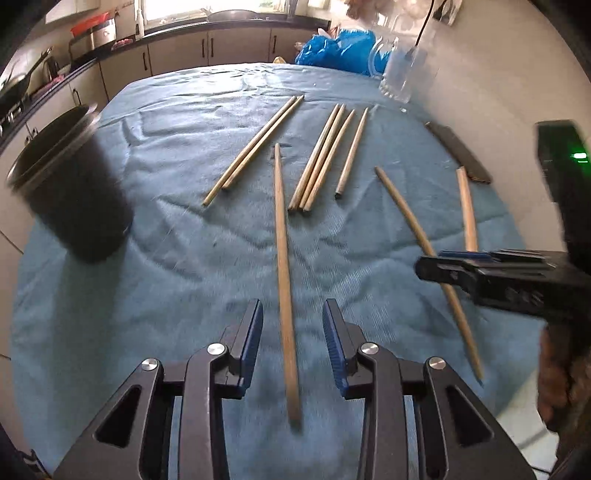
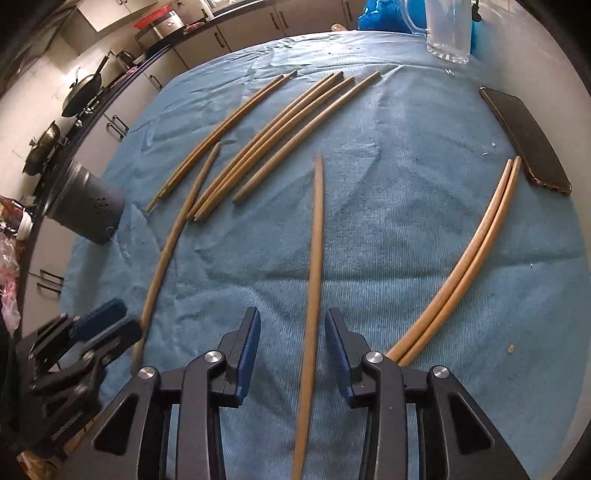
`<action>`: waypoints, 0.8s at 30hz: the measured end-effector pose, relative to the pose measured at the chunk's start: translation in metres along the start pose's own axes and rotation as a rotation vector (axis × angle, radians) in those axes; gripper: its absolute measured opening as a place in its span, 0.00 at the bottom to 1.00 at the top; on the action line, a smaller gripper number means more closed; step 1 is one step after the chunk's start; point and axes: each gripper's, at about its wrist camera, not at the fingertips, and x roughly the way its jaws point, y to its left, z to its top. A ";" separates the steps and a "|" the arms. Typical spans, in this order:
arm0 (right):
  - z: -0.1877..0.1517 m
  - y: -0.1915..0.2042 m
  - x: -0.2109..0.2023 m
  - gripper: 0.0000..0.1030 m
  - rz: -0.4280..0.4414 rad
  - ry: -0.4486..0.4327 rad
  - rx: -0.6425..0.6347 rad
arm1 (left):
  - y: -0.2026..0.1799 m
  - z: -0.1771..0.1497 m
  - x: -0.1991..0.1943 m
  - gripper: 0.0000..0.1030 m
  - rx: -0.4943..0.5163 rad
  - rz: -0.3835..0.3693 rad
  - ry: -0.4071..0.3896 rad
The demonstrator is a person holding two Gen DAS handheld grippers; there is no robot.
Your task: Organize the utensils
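Observation:
Several wooden chopsticks lie loose on a blue cloth (image 1: 184, 280). In the left wrist view my left gripper (image 1: 292, 332) is open, its fingers on either side of one long chopstick (image 1: 283, 266). A dark cylindrical holder (image 1: 70, 184) stands at the left. In the right wrist view my right gripper (image 2: 292, 339) is open astride another single chopstick (image 2: 314, 280). A pair of chopsticks (image 2: 465, 266) lies to its right. My right gripper also shows in the left wrist view (image 1: 480, 269), over a chopstick (image 1: 406, 218).
A black phone (image 2: 524, 136) lies at the cloth's right edge. A clear glass jug (image 2: 448, 29) and a blue bag (image 1: 336, 48) stand at the far end. The holder shows in the right wrist view (image 2: 88, 206). Kitchen counters with pans run along the left.

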 end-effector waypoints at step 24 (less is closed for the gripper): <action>-0.021 -0.028 -0.009 0.30 0.152 0.073 0.096 | 0.020 -0.040 -0.041 0.07 -0.012 -0.060 0.092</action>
